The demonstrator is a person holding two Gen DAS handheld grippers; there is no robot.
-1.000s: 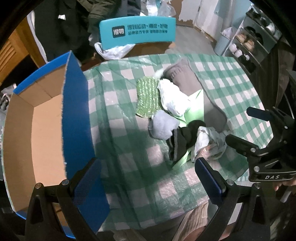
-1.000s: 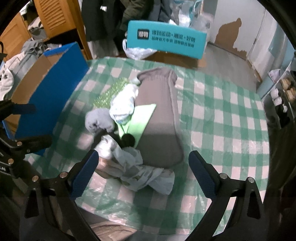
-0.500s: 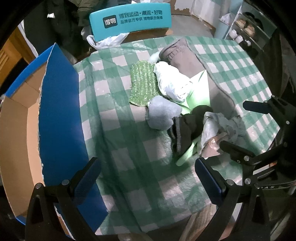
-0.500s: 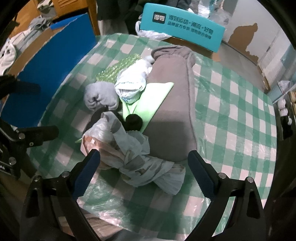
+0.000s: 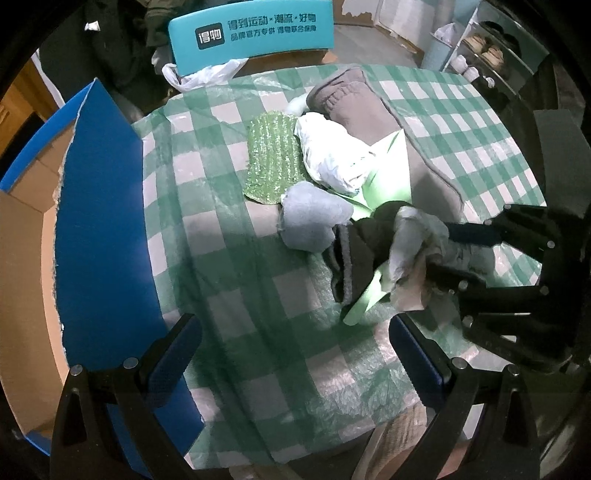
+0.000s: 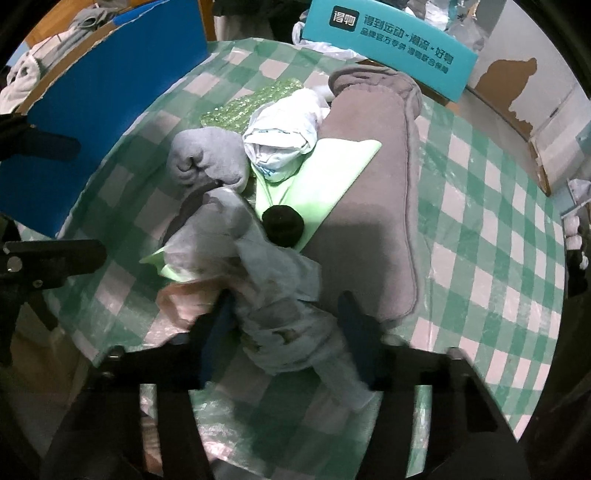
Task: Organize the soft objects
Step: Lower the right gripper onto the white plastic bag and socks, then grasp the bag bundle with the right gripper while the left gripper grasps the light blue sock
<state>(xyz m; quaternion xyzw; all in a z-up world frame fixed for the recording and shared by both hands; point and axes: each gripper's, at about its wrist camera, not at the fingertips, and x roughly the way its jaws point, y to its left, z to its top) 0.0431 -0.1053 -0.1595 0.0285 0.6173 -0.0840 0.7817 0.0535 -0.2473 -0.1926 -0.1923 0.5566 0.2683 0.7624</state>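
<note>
A heap of soft things lies on the green checked tablecloth [image 5: 229,258]. It holds a crumpled grey and pink cloth [image 6: 266,280], a blue-grey rolled sock [image 6: 207,158], a white bundle [image 6: 284,140], a dark sock [image 5: 354,258], a pale green sheet [image 6: 325,181], a sparkly green cloth [image 5: 273,158] and a long taupe cushion [image 6: 376,206]. My right gripper [image 6: 284,325] points down at the crumpled cloth. Its jaws are closing, and the pads press the cloth from both sides. My left gripper [image 5: 295,350] hangs open over the bare tablecloth near the front edge, holding nothing.
An open cardboard box with blue outer walls [image 5: 103,221] stands against the table's left side. A teal chair back with white lettering [image 5: 251,33] is behind the table, with a white plastic bag [image 5: 199,77] under it. A shoe rack [image 5: 491,48] stands far right.
The right gripper has come down onto the crumpled cloth and its jaws have gone from wide apart to tight around it. The left gripper sank slightly.
</note>
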